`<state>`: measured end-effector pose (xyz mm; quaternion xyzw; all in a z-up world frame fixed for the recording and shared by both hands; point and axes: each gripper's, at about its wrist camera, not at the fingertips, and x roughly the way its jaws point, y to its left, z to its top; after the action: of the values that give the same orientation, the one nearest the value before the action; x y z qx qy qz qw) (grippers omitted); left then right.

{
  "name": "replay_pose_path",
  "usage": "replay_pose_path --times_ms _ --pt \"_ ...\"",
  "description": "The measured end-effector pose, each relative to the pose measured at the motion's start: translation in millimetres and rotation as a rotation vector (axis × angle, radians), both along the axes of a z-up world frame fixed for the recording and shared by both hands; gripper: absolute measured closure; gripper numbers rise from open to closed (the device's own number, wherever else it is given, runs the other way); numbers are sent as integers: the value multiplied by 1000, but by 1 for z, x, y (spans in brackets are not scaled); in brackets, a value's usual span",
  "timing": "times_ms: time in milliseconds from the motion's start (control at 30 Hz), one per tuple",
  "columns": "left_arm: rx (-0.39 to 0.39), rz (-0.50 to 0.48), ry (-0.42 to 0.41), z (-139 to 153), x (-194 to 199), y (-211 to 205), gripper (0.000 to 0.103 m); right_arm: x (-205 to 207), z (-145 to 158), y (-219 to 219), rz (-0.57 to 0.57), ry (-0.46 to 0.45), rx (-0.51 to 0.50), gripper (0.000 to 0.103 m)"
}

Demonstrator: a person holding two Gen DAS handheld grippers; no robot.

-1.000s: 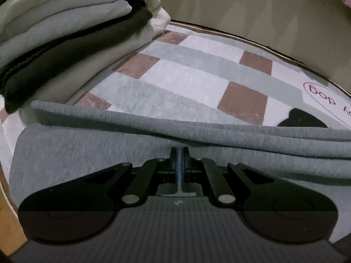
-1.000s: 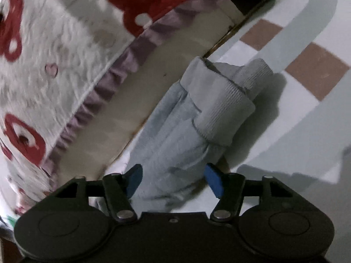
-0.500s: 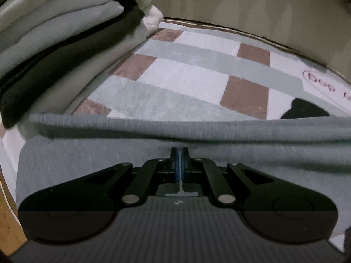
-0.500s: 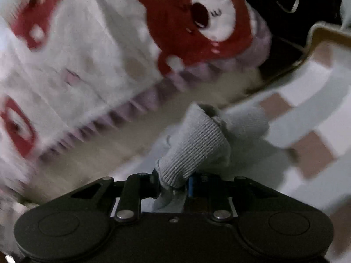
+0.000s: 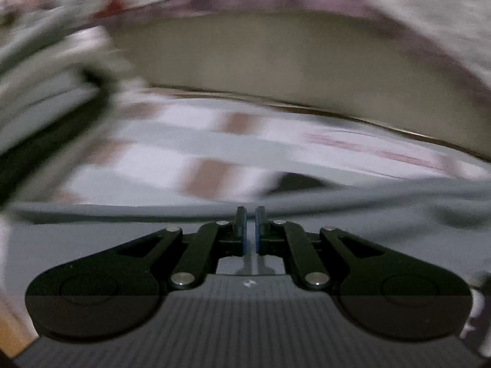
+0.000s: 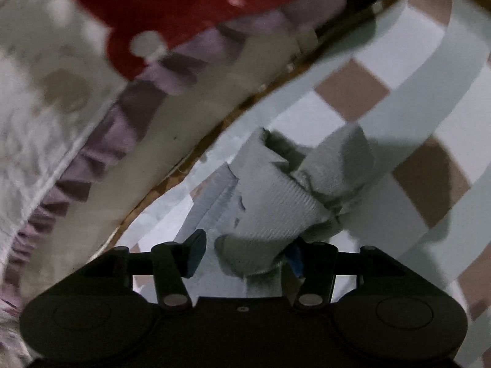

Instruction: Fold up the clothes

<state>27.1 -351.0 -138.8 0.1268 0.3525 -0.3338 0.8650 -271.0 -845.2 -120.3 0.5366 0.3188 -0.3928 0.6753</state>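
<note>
Grey knit garment (image 5: 92, 245) spread low across the left wrist view, a long fold running side to side just past the fingertips. Left gripper (image 5: 250, 214) low over that cloth, blue-padded fingers (image 5: 242, 230) drawn close with only a thin slit between them; whether fabric is pinched there cannot be told. Beyond the fold, a checked cloth (image 5: 214, 141) of white, pale grey-green and brown squares, heavily blurred. Faint reddish marking on it at right, smeared past reading. Far left, a blurred stack of folded clothes (image 5: 46, 92) in pale and black layers. Behind the checked surface, a beige wall or edge, then white fleece with red patches along the top.

Right wrist view: right gripper (image 6: 242, 254) with fingers parted, left pad (image 6: 196, 251) clear of the fabric, right pad partly hidden behind it. Between and ahead of them, the grey garment's ribbed cuff (image 6: 276, 202), bunched and rolled, resting against the right finger but not clamped. A second sleeve end (image 6: 343, 159) lying just beyond, touching the first. Both on the same checked cloth (image 6: 399, 61), near its gold-brown trimmed edge. Upper left, a white fleece blanket (image 6: 46, 122) with a red shape and a lilac ruffled border. No legible brand, label or lettering anywhere.
</note>
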Motion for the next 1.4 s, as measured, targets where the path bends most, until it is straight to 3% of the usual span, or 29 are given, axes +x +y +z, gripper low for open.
replay_pose_path --times_ms 100,133,167,233,367,467,533,633,700,733,800,833,867,1000,1067,1100,1133,1200,1267,1367,1400 --pt "-69 -274 104 -14 -41 -56 98 5 3 14 -10 3 -95 41" --pt "-124 -319 200 -25 -48 -76 98 5 2 18 -23 1 -119 41" --pt "-179 -362 298 -35 -55 -95 98 -3 -5 28 -147 -43 -100 41" --pt "-201 -377 433 -52 -67 -136 98 -23 -21 49 -418 -140 -50 41" --pt "-140 -492 375 -54 -99 -206 98 -9 -15 58 -364 -77 -120 41" --pt "-110 -476 340 -56 -99 -250 98 -20 -21 60 -337 -109 -140 40" --pt "-105 -397 335 -59 -82 -273 98 -27 -37 54 -311 -95 -114 40" --pt "-116 -336 439 -76 -63 -290 98 -51 -65 40 -367 -204 -46 31" --pt "-146 -322 461 -81 -60 -284 98 -55 -84 30 -373 -296 7 25" --pt "-158 -334 456 -80 -62 -279 98 -51 -87 26 -371 -289 4 24" --pt "-175 -349 466 -80 -61 -271 98 -37 -83 19 -313 -237 -63 25" --pt "-182 -348 479 -80 -59 -268 98 -28 -80 18 -276 -207 -124 55" --pt "-189 -348 492 -80 -57 -265 98 -21 -75 19 -241 -161 -189 65" --pt "-258 -374 516 -70 -48 -249 98 -5 -15 58 -58 -137 -571 73" --pt "-265 -392 489 -63 -44 -245 98 10 3 72 16 -5 -743 70" --pt "-261 -383 475 -62 -40 -245 98 16 1 69 12 60 -750 51" --pt "-282 -361 488 -65 -32 -244 98 16 -6 61 -22 83 -696 44" --pt "-333 -279 581 -79 -7 -244 98 14 -22 45 -96 120 -574 44" --pt "-313 -246 623 -92 7 -249 99 0 -34 39 -172 32 -480 43" --pt "-211 -308 481 -90 -11 -262 99 -15 -39 37 -261 -103 -406 43" --pt "-191 -315 450 -87 -15 -264 99 -17 -39 38 -287 -108 -382 41"
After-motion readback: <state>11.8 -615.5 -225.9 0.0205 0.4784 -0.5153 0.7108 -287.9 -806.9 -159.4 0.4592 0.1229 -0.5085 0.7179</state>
